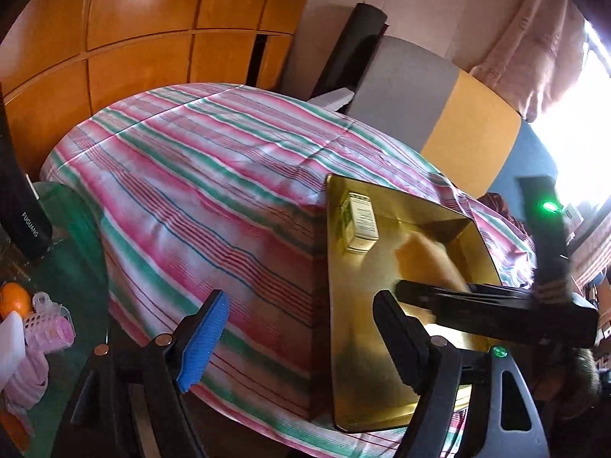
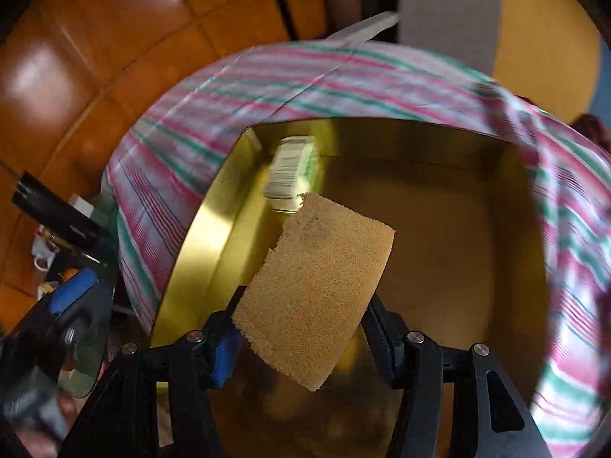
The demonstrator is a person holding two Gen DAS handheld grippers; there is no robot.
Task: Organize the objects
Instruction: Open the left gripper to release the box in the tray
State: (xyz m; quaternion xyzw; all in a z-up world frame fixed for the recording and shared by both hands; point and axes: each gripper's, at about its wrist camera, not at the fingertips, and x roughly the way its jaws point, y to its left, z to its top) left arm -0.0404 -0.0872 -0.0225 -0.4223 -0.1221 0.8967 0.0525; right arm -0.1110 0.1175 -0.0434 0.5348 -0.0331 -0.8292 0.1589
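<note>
A shallow gold tin [image 1: 343, 343] lies on a striped cloth [image 1: 210, 191], with a small white and green box [image 1: 359, 225] in its far left corner. My left gripper [image 1: 301, 328] stands open over the tin's left rim, with nothing between its fingers. In the right wrist view, my right gripper [image 2: 301, 328] is shut on a tan sponge [image 2: 317, 290], tilted above the tin [image 2: 183, 267] and just short of the box [image 2: 292, 171]. From the left wrist, that sponge [image 1: 427, 263] shows as a blur over the tin.
A green glass table [image 1: 76, 252] at left carries an orange [image 1: 15, 299], pink hair rollers [image 1: 49, 324] and a black flask [image 1: 23, 210]. Wooden cupboard doors [image 1: 133, 19] stand behind. A grey and yellow board [image 1: 439, 107] leans at the cloth's far edge.
</note>
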